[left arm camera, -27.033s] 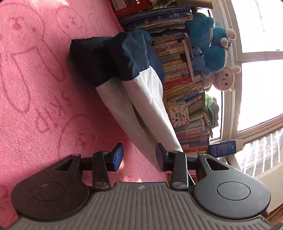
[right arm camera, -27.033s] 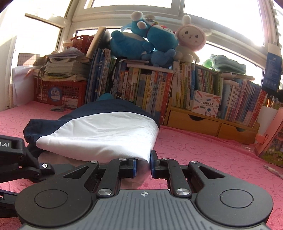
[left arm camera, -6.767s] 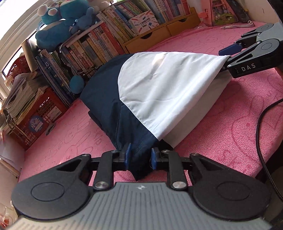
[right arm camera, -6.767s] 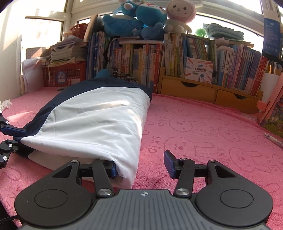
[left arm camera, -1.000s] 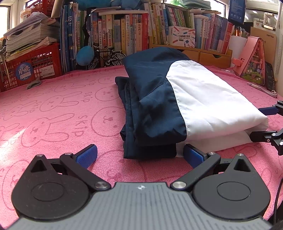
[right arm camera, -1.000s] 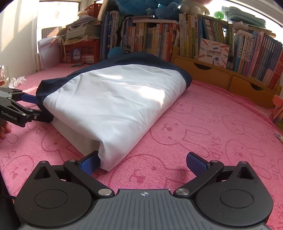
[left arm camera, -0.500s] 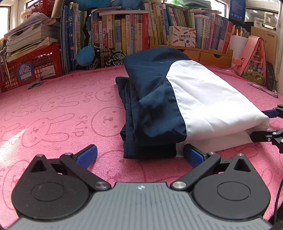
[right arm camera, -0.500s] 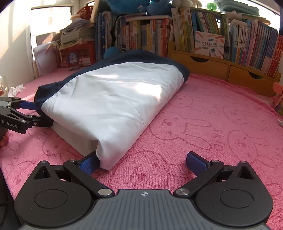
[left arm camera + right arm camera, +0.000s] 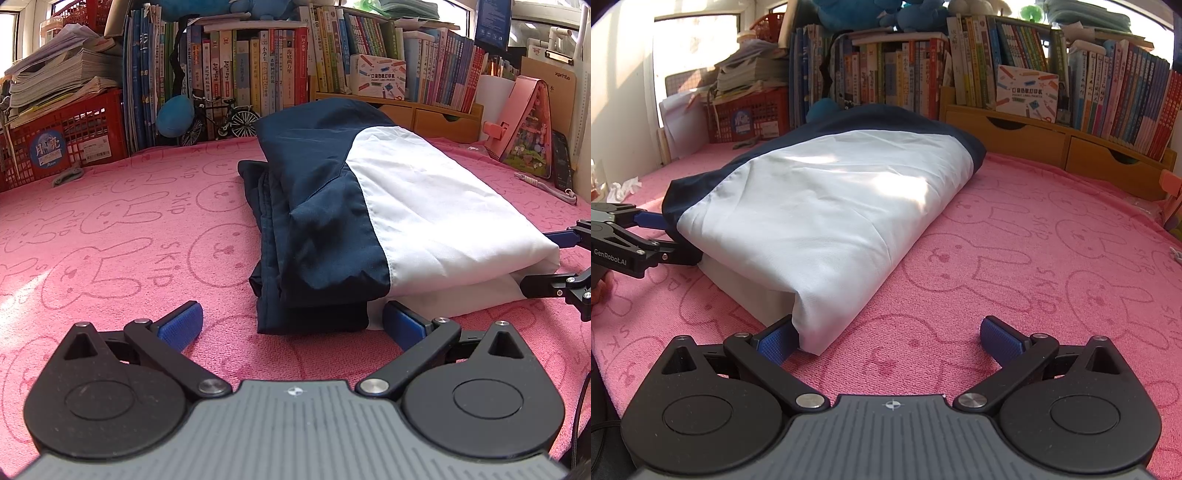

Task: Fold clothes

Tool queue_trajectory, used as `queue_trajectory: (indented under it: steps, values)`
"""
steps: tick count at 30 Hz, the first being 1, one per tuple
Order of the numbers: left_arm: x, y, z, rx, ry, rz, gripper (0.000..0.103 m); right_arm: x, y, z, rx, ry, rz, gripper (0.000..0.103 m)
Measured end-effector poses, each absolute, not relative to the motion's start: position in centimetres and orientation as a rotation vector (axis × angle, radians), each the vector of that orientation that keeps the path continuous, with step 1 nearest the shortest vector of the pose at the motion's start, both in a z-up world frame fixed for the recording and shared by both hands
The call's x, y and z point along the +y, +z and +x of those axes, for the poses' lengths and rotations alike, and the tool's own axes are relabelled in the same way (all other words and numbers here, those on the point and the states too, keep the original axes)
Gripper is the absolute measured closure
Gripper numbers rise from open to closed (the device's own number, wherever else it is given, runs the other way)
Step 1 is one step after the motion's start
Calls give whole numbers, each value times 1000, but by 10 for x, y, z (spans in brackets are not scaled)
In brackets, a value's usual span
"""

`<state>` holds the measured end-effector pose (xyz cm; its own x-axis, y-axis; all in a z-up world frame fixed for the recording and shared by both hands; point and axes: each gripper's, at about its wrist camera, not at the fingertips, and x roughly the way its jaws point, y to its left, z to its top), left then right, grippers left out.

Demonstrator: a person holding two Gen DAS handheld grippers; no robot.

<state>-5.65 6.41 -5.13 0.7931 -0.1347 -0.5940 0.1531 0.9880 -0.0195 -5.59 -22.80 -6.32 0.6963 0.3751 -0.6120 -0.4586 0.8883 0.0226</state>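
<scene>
A folded navy-and-white garment (image 9: 373,221) lies on a pink rabbit-print mat (image 9: 122,236). The left gripper (image 9: 291,321) sits low at the garment's navy end, its jaws spread wide and gripping nothing. The right gripper (image 9: 890,332) is at the white end, jaws also wide apart — its left pad touches the folded corner. Behind, a red crate (image 9: 62,140) holds paper stacks (image 9: 55,74); a wooden shelf (image 9: 1034,136) with two drawers holds upright books (image 9: 1108,88) and a small box (image 9: 1027,92). More books (image 9: 240,70) stand beside the crate, a model bicycle (image 9: 221,122) in front.
</scene>
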Motion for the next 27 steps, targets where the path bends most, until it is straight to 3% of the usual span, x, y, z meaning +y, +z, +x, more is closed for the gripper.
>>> queue_trajectory:
  steps: [27]
  values:
    - [66,-48,-56,637,-163,18,0,-227,-63,-62,633,473,-143,0]
